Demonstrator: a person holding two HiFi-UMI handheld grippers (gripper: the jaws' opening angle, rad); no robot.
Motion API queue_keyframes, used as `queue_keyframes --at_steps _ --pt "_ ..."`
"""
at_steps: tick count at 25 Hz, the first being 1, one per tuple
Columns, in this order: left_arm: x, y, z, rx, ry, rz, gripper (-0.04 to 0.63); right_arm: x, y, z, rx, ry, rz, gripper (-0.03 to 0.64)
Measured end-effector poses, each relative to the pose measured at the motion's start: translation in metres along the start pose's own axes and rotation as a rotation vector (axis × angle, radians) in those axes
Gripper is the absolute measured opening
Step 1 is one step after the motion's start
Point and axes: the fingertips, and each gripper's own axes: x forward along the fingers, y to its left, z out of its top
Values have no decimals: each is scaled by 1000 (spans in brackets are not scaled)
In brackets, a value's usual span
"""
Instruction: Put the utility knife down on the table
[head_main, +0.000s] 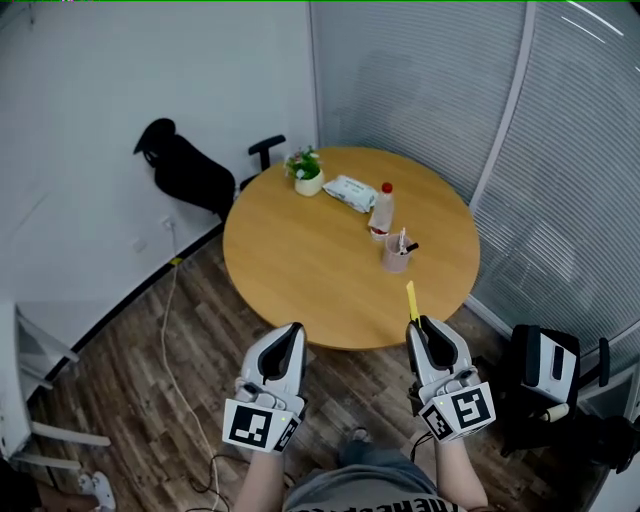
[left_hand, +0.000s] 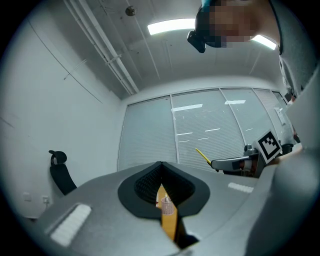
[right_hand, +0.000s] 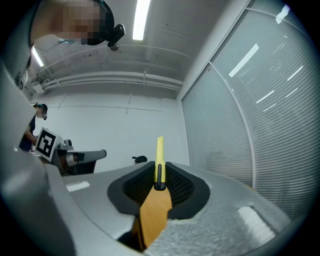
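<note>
Short of the worktop (head_main: 300, 270), right tongs (head_main: 422, 325) pinch the utility knife (head_main: 411, 299) by its tail, probably for carrying; left tongs (head_main: 292, 330) closed, empty.

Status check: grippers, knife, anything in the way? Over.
Left gripper shut, empty. Right gripper shut on utility knife, at near edge of table, not yet down. Pen cup stands just beyond.
</note>
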Motion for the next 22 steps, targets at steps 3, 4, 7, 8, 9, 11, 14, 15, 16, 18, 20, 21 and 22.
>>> queue_keyframes --at_steps 3,4,7,8,9,11,14,15,16,18,20,21,22 --pt "17 2 -3 4 -5 18 10 13 -15 -1 1 -1 20 66" --pt "23 1 -4 6 -6 23 10 16 -20 -3 2 0 27 66" --pt "37 -2 -7 9 -9 33 11 23 -33 -6 10 2 42 66" --pt "40 -3 -8 9 -7 35 11 25 -37 -7 13 1 45 66" --pt "42 -3 -10 9 -4 38 11 27 -40 -8 18 1 47 66" --pt "46 -4 -13 12 7 44 11 31 -46 -11 30 2 52 66" --pt "50 -3 -15 15 19 54 11 35 -50 -15 46 6 60 66" --pt "52 -2 -15 15 21 56 11 36 -51 -16 50 7 62 66" --pt "54 -2 -16 17 23 57 11 38 -52 -17 54 8 64 66" --pt "57 -1 -17 20 27 57 11 41 -54 -19 58 10 66 66" --pt "62 1 -18 21 28 53 11 44 -56 -19 62 9 65 66" --pt "65 2 -18 22 25 50 11 47 -58 -19 63 8 64 66" --pt "69 3 -18 22 23 45 11 49 -59 -19 64 7 61 66"
